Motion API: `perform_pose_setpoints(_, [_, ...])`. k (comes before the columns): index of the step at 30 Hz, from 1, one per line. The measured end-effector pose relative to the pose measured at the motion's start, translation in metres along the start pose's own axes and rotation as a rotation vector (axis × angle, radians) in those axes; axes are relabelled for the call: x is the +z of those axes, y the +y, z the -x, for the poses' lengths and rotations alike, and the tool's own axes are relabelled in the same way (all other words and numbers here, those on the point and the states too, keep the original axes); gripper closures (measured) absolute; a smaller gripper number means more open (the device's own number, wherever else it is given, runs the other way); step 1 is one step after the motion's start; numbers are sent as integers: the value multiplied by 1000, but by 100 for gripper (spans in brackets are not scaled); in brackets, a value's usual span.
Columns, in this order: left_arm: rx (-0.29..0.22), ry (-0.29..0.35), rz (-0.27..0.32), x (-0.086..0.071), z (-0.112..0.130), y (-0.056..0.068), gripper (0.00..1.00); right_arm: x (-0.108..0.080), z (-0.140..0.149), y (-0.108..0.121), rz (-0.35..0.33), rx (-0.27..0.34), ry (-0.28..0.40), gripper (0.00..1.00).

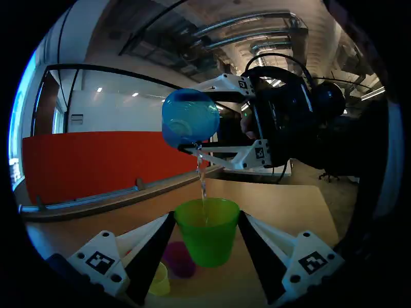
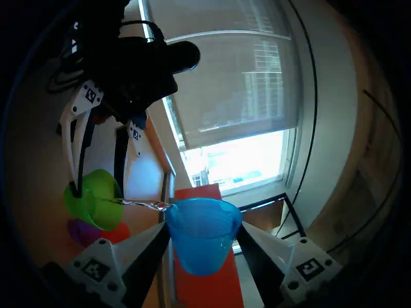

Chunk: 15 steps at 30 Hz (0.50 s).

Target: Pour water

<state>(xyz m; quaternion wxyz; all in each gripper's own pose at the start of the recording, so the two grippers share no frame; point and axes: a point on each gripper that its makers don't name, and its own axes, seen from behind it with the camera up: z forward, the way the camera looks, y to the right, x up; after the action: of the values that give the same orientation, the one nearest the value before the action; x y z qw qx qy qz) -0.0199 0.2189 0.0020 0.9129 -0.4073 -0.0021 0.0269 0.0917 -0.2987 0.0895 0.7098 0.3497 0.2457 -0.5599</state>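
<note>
Green tumbler of translucent plastic [image 1: 208,238]: smooth wall, semi-gloss. Blue tumbler of translucent plastic [image 2: 203,241]: smooth and glossy, light passing through. Left gripper [image 1: 207,215] and right gripper [image 2: 203,226]: white matt plastic shells, black matt inner faces. Pale wood-look counter [image 1: 287,203]: smooth, satin finish. Small purple plastic cup [image 1: 180,259] and small yellow plastic cup [image 1: 160,281], near left: smooth. Silvery ceiling ducts [image 1: 241,23]: metal, dull sheen.

Four cups in all: one green cup [image 1: 207,236], one blue cup [image 1: 190,117], one purple cup [image 1: 180,259], one yellow cup [image 1: 161,281]. Two grippers: one left gripper [image 1: 206,217], one right gripper [image 2: 203,227]. One stream of water [image 1: 201,177]. One counter [image 1: 287,205].
</note>
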Motion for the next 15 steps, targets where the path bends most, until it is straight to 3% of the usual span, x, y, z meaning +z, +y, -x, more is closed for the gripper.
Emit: perform_pose_setpoints(15, [0,-1,3,1,1,1,11,-1,-5,6,19,-56,6,11])
